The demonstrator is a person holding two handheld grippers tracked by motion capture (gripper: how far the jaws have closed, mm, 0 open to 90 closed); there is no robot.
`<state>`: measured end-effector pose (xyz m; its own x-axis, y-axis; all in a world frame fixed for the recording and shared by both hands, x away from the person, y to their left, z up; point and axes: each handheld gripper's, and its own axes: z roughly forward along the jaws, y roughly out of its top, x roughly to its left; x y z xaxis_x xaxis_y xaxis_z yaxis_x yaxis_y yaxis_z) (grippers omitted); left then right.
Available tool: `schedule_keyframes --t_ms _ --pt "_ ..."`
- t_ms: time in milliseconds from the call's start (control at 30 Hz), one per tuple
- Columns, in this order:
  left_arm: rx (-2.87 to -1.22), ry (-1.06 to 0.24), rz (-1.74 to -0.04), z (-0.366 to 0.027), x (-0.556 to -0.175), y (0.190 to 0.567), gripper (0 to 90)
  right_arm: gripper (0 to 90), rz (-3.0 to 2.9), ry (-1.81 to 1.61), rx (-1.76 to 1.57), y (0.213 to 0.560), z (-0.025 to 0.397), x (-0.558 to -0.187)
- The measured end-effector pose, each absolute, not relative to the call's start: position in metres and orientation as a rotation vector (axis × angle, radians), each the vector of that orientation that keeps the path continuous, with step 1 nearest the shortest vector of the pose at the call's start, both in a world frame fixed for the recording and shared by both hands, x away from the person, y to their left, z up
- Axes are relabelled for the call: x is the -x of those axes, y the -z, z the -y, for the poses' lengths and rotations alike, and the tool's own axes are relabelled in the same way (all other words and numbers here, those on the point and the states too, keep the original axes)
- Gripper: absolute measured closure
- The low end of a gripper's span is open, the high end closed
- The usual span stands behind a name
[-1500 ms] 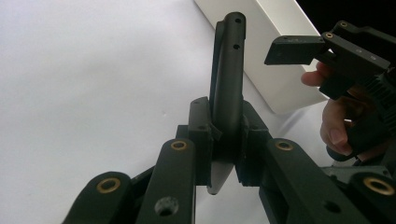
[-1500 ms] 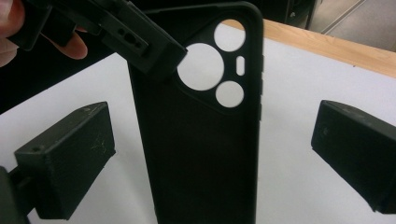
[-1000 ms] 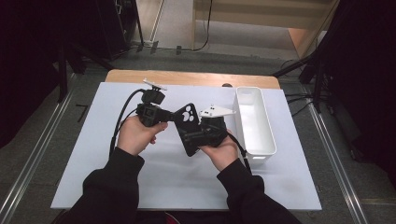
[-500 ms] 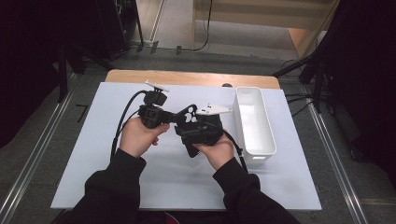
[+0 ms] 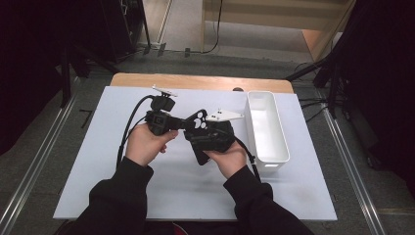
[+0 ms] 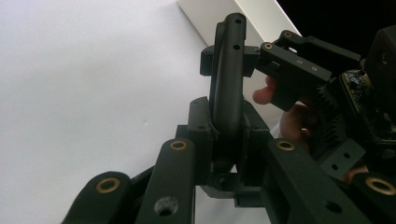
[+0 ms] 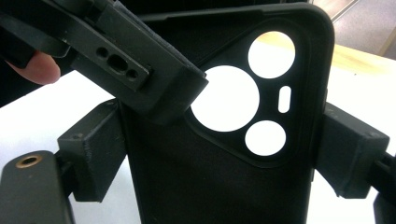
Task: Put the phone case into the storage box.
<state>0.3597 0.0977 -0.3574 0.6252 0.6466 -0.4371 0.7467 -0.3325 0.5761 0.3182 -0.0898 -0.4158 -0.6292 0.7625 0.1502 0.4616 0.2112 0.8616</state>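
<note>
Phone case (image 7: 224,154) sits clamped between both tools, right tool (image 7: 224,140) gripping its sides, left tool (image 6: 224,154) its edge.

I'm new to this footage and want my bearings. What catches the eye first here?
A black phone case with round camera cutouts, held above the middle of the white table between both grippers: the right gripper clamps its two side edges, and the left gripper pinches it edge-on. A long white bin sits empty to the right.

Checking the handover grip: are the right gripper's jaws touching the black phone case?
Touching. In the right gripper view, the right gripper presses its jaw pads against both side edges of the black phone case, with no gap showing on either side.
</note>
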Motion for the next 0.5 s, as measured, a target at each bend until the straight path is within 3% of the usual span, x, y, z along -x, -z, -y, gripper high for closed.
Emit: schedule_keyframes --t_ms 500 --pt "-2.034 0.176 -1.06 -0.109 -0.358 0.345 55.4 12.2 -2.223 -1.379 -1.12 0.416 0.091 -0.317"
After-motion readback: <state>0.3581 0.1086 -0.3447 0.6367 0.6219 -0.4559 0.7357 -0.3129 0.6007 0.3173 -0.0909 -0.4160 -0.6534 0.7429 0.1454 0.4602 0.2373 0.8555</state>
